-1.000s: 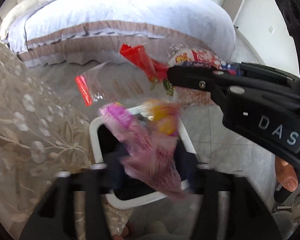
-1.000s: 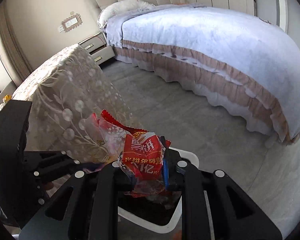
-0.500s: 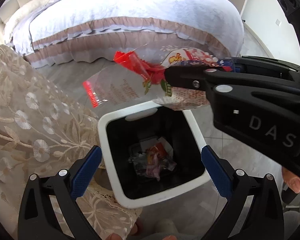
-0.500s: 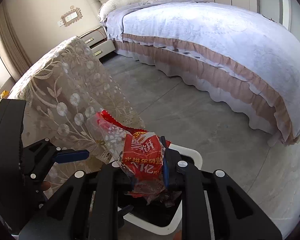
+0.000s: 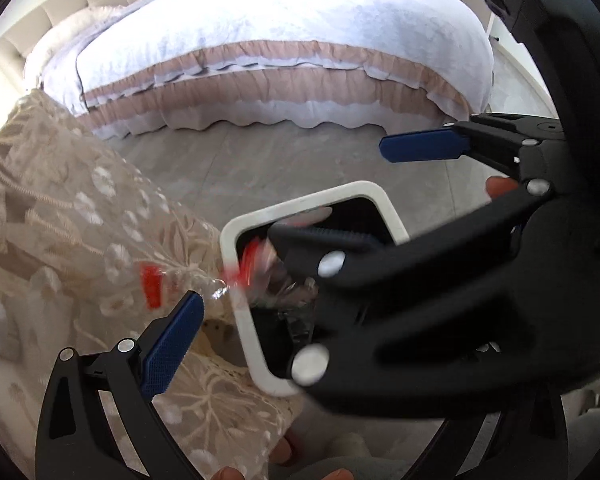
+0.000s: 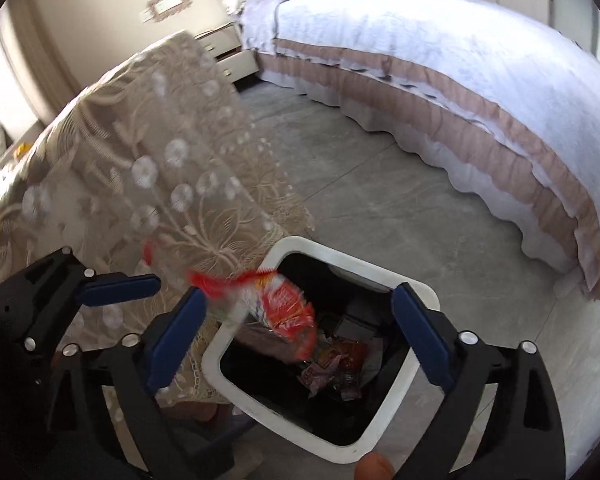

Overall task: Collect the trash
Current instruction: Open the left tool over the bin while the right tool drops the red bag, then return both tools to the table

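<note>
My right gripper [image 6: 296,336] stands open over the bin [image 6: 236,336], its two blue pads spread to either side of the mouth with nothing between them. The wrappers [image 6: 284,308], a blurred red-and-clear bundle, hang in the air just below and slightly left of that gap, over the bin's left rim rather than its middle. Their long axis slants from upper left down toward the bin's centre, where other trash [image 6: 336,364] already lies on the bottom. I judge the lower end is inside the rim, though the upper tail may catch the white edge or the lace cloth [image 6: 140,184] beside it. My left gripper [image 6: 120,284] is open too, empty, to the left against the cloth, farther from the bin than the right.
</note>
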Demonstrator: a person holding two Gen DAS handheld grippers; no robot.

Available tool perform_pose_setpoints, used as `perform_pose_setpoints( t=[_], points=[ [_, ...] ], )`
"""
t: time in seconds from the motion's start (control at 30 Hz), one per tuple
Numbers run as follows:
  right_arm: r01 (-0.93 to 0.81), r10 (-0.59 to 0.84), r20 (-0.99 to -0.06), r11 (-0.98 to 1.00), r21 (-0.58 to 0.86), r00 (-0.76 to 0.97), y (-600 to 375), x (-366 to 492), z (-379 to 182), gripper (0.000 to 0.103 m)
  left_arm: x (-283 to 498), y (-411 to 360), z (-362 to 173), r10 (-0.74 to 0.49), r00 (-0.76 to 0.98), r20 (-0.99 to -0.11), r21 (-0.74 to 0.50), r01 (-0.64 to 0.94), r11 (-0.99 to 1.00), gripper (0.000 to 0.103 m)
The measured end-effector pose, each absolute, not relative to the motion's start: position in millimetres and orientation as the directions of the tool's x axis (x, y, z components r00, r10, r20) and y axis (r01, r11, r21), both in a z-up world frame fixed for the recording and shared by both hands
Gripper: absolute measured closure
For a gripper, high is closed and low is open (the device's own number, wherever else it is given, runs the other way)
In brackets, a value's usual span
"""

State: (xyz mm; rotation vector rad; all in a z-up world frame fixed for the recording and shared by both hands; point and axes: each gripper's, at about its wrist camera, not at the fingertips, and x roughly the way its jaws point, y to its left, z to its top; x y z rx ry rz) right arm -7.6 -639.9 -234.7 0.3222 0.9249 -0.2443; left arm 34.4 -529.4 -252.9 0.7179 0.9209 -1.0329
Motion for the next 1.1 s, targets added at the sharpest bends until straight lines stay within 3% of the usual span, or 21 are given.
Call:
perform_pose_setpoints(
  t=[0.23, 0.67, 0.9, 1.1],
  points=[
    [0.382, -0.15, -0.833, 0.921, 0.078, 0.533, -632, -1, -243, 0.005, 36, -524, -250, -0.406, 0.209, -0.89, 0.052, 0.93, 0.364, 0.005],
    [0.435, -0.198, -0.794, 0.896, 0.092, 0.575, -643, -17, -212, 0.005, 26, -508, -222, -0.472, 0.203, -0.858, 0.019, 0.93, 0.366, 0.005],
    [0.446, -0.274, -0.728, 0.894, 0.049, 0.629, -630, -31, -177, 0.005, 17, -481, -176, -0.548, 0.232, -0.804, 0.012, 0.927, 0.375, 0.005],
    [0.424, -0.313, -0.644, 0.906, 0.02, 0.698, -613, -36, -136, 0.005, 16, -439, -128, -0.586, 0.356, -0.728, 0.069, 0.888, 0.454, 0.005]
  ],
)
